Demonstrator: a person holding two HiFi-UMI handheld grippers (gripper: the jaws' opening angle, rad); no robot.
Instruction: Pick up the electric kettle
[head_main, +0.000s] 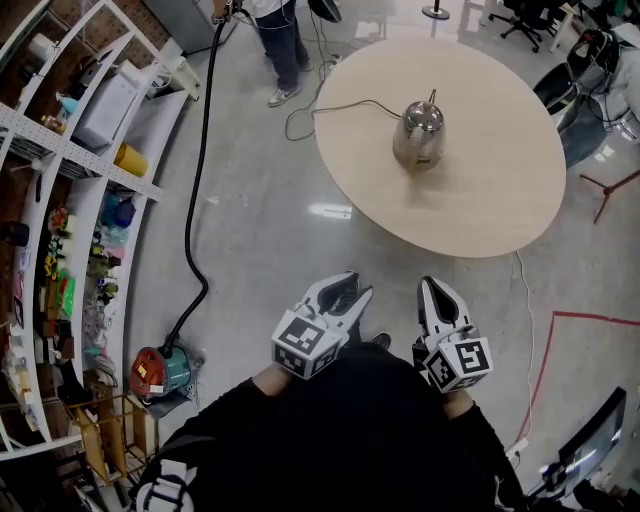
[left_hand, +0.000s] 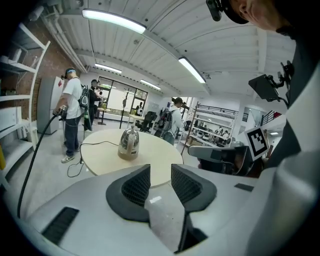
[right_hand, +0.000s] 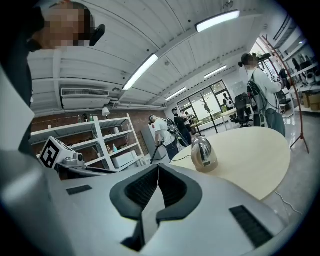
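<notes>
A big, bright room with a shiny grey floor is holding a round, pale wooden table (head_main: 480, 200). A shiny, silver metal electric kettle (head_main: 419, 133) is standing upright on it, close to the middle. A thin black cord (head_main: 340, 105) is running from the kettle across the table top and dropping over the far left edge.

The kettle is sitting ahead of both grippers and well apart from them, with bare floor and the near edge of the table lying in between. The right gripper (head_main: 437, 295) is hanging close to the person's body, almost in line with the kettle, so I think it is the nearer one. Its jaws are pressing together with nothing between them. In the right gripper view the kettle (right_hand: 203, 154) is showing a little to the right of the closed jaws.

The left gripper (head_main: 345, 290) is hanging just beside the right one. Its jaws are standing apart with nothing between them. In the left gripper view the kettle (left_hand: 129, 143) is showing a little to the left of the gap.

I think the right jaws are needing to open before any grab.
</notes>
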